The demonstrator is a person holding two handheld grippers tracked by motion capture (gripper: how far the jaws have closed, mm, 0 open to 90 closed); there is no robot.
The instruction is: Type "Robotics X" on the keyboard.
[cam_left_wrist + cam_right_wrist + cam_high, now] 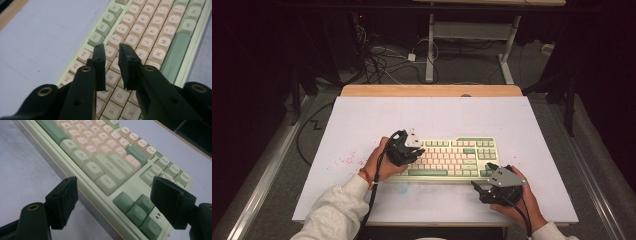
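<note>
A cream and green keyboard [447,157] lies on the white board, a little right of centre. My left gripper [412,151] hovers over the keyboard's left end, held by a hand in a light sleeve. In the left gripper view its fingers [98,58] stand a narrow gap apart above the number and letter keys [150,32], with nothing between them. My right gripper [481,176] sits at the keyboard's near right corner. In the right gripper view its jaws stand wide apart on either side of that corner, with the arrow keys [136,210] between them and the pads [65,200] clear of the case.
The white board [362,120] covers a wooden desk whose far edge [432,90] shows beyond it. Faint red specks [347,159] mark the board left of the keyboard. Cables and a table frame [430,50] are on the floor behind.
</note>
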